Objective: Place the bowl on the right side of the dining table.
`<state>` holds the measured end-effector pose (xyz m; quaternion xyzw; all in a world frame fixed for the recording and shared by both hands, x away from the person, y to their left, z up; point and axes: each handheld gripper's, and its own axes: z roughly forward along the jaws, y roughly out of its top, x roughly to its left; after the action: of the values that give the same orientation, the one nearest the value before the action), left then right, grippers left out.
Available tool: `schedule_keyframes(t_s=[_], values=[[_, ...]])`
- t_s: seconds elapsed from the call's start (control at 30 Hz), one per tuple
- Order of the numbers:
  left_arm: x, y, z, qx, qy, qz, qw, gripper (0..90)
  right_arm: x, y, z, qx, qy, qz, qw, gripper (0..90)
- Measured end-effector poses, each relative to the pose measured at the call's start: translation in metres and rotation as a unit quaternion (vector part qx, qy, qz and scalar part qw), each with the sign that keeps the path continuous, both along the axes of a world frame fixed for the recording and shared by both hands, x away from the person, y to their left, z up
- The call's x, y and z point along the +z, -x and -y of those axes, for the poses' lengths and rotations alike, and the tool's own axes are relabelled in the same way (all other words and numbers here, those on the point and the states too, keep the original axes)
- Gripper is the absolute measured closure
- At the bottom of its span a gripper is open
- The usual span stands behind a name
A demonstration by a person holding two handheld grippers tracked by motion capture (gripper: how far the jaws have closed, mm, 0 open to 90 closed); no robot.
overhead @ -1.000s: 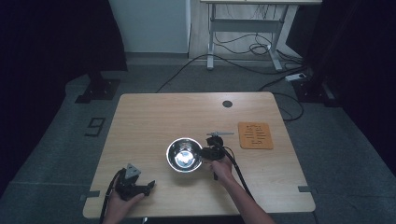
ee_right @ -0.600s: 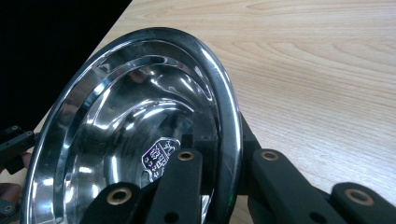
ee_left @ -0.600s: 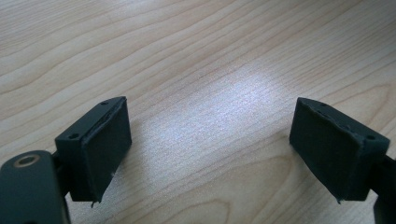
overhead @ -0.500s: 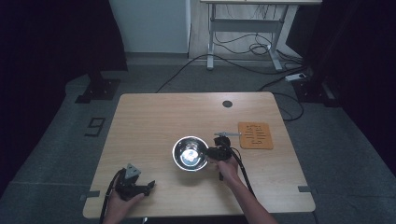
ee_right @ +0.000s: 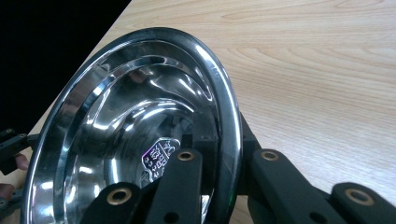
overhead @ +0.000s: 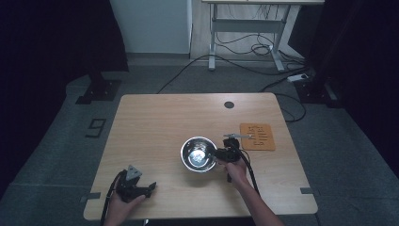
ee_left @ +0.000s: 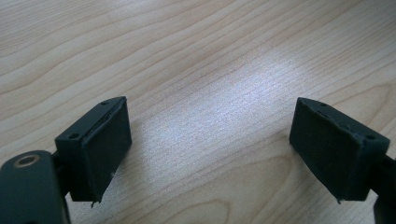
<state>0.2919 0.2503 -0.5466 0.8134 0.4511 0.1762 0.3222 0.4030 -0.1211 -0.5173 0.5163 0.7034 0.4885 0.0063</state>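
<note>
Left claw (overhead: 149,187) is resting on the desk (overhead: 160,122) near its front left corner, with the person's left hand (overhead: 123,207) gripping it from behind. In the left gripper view, its jaws are standing wide apart with bare wood between them; the left claw (ee_left: 210,154) is holding nothing.

Bowl (overhead: 198,153), polished steel, is sitting right of the desk's centre, well apart from the left claw. Right claw (overhead: 217,153) is meeting the bowl at its right rim, with the right hand (overhead: 236,169) behind it. In the right gripper view, the bowl (ee_right: 140,130) is showing tilted, and the right claw (ee_right: 219,158) is clamping the rim: one jaw is lying inside the bowl, the other outside, and both are pressing on the wall.

Orange mat (overhead: 257,136) is lying flat near the desk's right edge, just beyond the right claw and apart from the bowl.
</note>
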Motion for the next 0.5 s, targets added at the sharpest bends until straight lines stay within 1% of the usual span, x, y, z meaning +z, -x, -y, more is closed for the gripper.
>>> schedule_keyframes(t_s=[0.1,0.3,0.5], values=[[0.000,0.000,0.000,0.000,0.000,0.000,1.0000,12.4,0.001,0.000,0.005,-0.003,0.002,0.003,1.0000,85.4],[0.000,0.000,0.000,0.000,0.000,0.000,1.0000,12.4,0.001,-0.001,0.012,-0.010,-0.002,0.005,0.9999,85.4],[0.000,0.000,0.000,0.000,0.000,0.000,1.0000,12.4,0.004,-0.006,0.022,-0.022,-0.014,0.007,0.9996,85.4]])
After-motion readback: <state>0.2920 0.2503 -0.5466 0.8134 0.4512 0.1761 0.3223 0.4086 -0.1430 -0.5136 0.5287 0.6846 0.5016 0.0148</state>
